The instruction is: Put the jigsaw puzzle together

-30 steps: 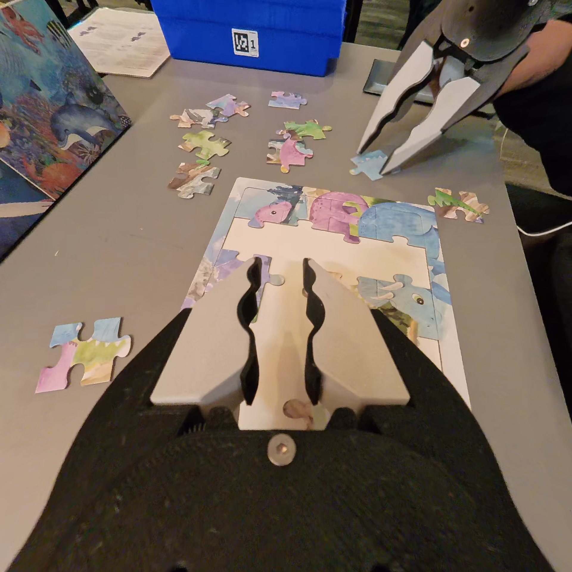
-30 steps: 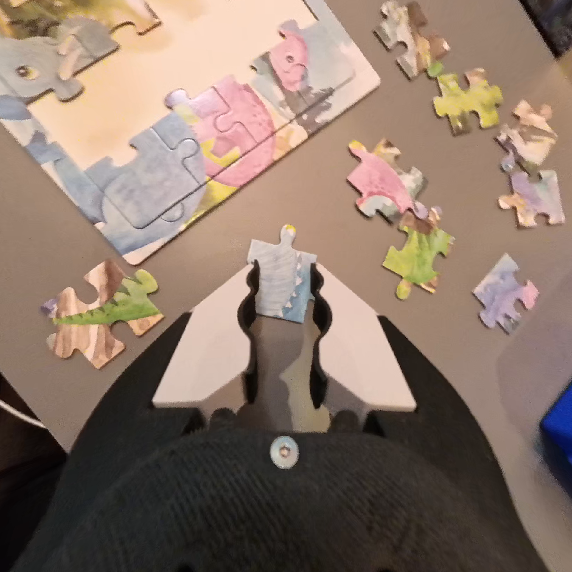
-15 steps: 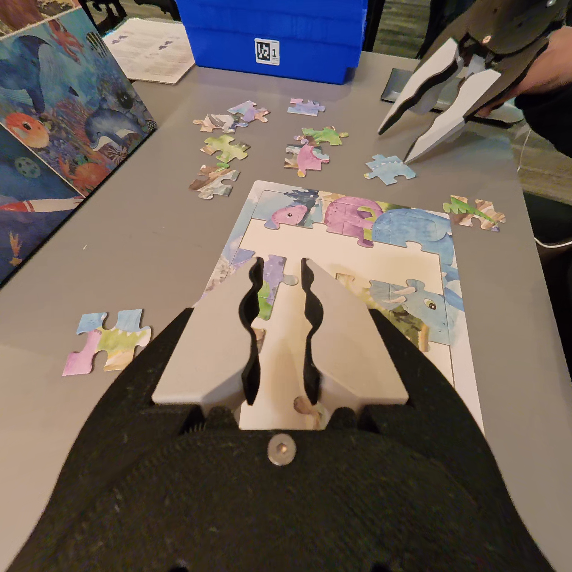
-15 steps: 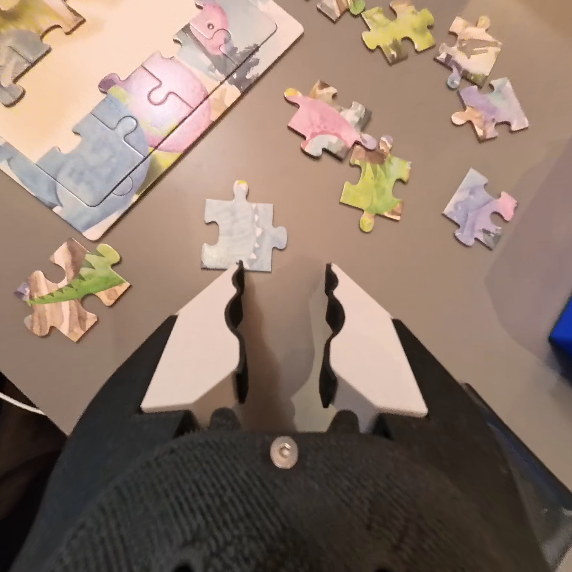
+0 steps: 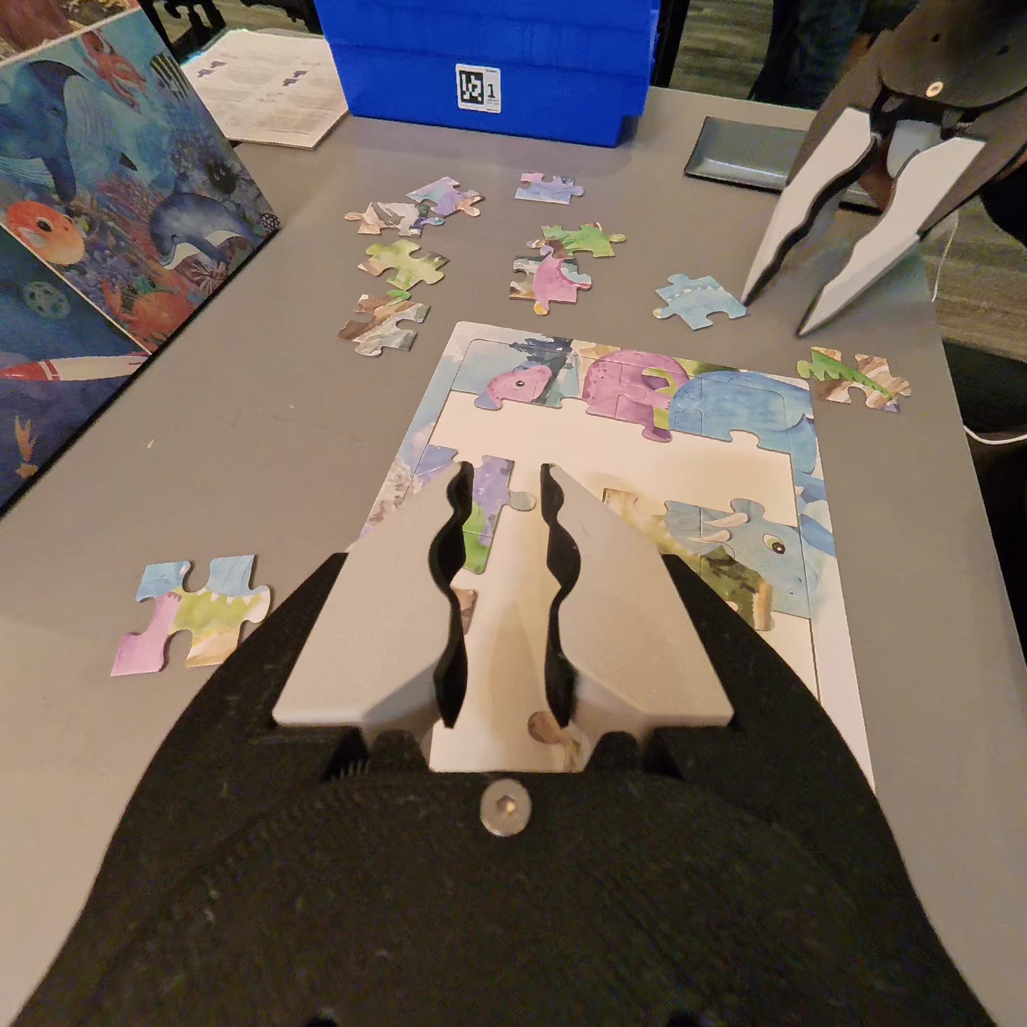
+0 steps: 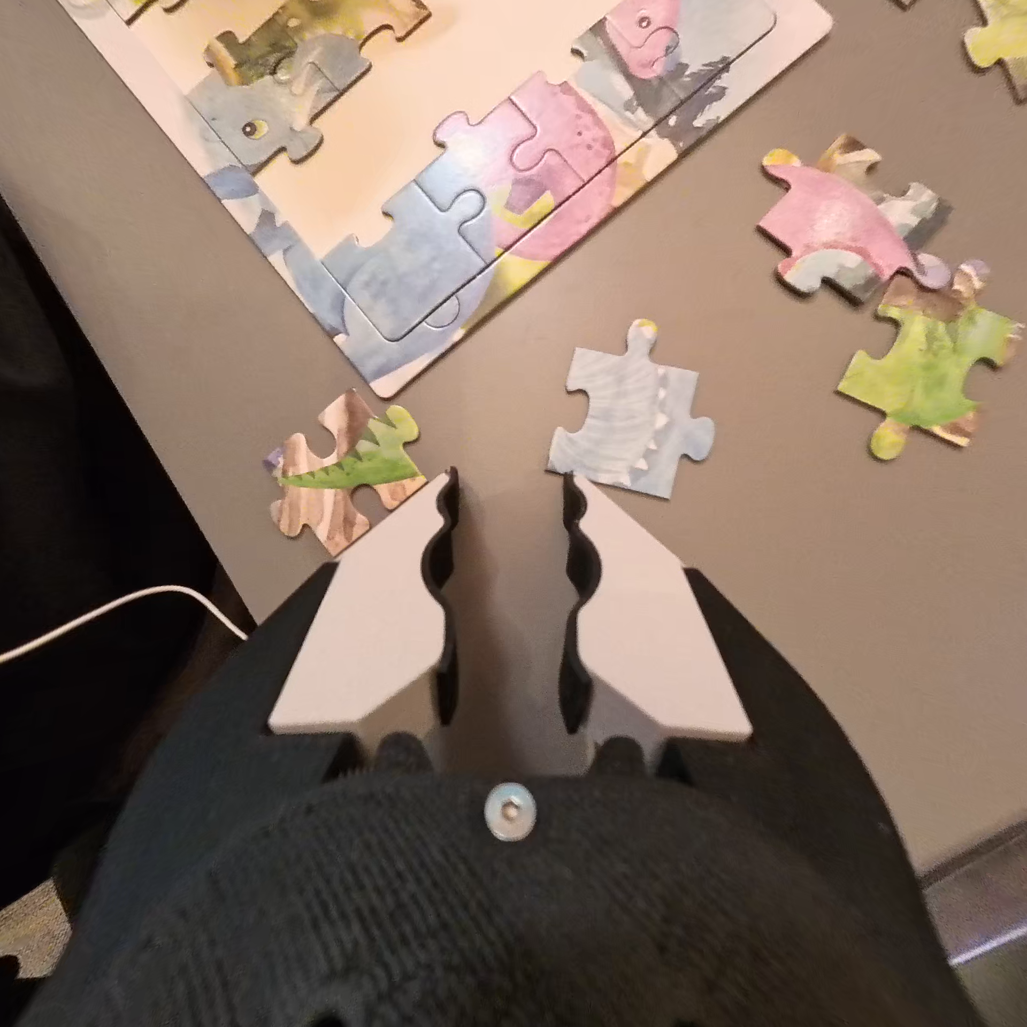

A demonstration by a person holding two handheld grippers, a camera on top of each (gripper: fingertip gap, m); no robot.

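Observation:
The puzzle tray (image 5: 583,439) lies on the grey table with a row of pink, purple and blue pieces joined along its far edge and a blue horned animal at its right. My left gripper (image 5: 504,472) hovers open and empty over the tray's left part. My right gripper (image 6: 510,478) is open and empty; it also shows in the left wrist view (image 5: 775,317). Its tips are just short of a light blue piece (image 6: 628,422) on one side and a green and brown piece (image 6: 339,472) on the other. Both lie flat on the table.
Loose pieces lie beyond the tray: a pink one (image 6: 844,222), a green one (image 6: 928,372), several more (image 5: 400,261), and one at near left (image 5: 192,611). A blue bin (image 5: 483,66), paper sheet (image 5: 267,89), sea-picture box (image 5: 111,194) and dark tray (image 5: 744,155) ring the table. A white cable (image 6: 111,611) hangs off its edge. Across from one pair of fingers to the other is roughly 25 cm.
My right gripper opened, let go of the light blue piece and drew back from it; the piece now lies flat on the table. My left gripper pulled back slightly over the tray.

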